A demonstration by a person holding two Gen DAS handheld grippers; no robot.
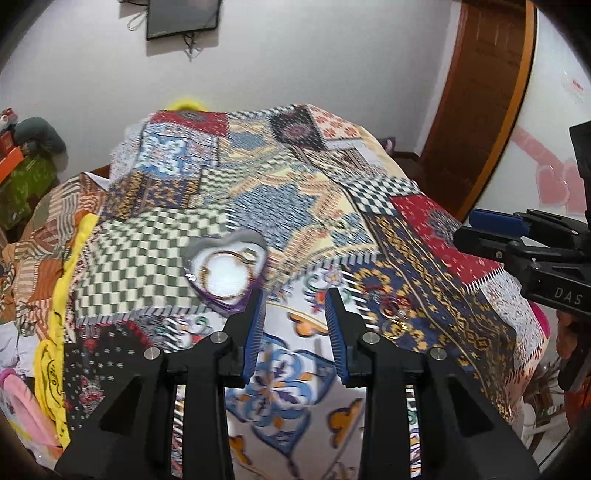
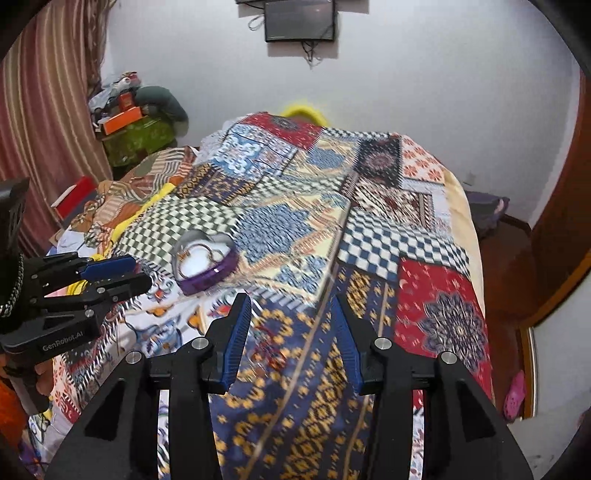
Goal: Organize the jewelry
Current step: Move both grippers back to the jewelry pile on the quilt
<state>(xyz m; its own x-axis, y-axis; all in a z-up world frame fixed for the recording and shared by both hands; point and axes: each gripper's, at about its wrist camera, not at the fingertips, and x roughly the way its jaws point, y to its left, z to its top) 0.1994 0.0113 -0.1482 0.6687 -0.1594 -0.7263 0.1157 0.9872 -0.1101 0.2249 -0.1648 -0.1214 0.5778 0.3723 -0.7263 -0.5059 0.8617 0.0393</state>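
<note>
- The left gripper [image 1: 295,314] hangs above the bed [image 1: 295,192] with its jaws apart and nothing between them; the blue ribbed pads [image 1: 255,332] frame only the patterned bedspread [image 1: 280,380] below.
- The right gripper [image 2: 291,332] is likewise spread wide and empty, its blue pads [image 2: 236,343] over a navy and gold patch of the bedspread [image 2: 303,387].
- In the right wrist view the left gripper [image 2: 122,275] shows at the left edge, jaws parted, with "GenRobot.AI" readable on its black body.
- In the left wrist view the right gripper [image 1: 476,225] comes in from the right edge, and the letters "DAS" show on its housing.
- A heart-shaped jewelry box [image 2: 205,260] with purple sides and a white lining lies open on the bedspread, ahead and left of both grippers, just beyond the left gripper's left fingertip [image 1: 258,295] in the left wrist view [image 1: 225,266].
- Inside the box lie gold bangles [image 2: 197,251], thin rings resting on the white lining; motion blur hides their number.
- A few gold rings [image 1: 393,317] lie loose on the navy patch, just right of the left gripper's right finger, apart from the box.
- A dark screen [image 2: 300,20] hangs on the white wall behind the bed.
</note>
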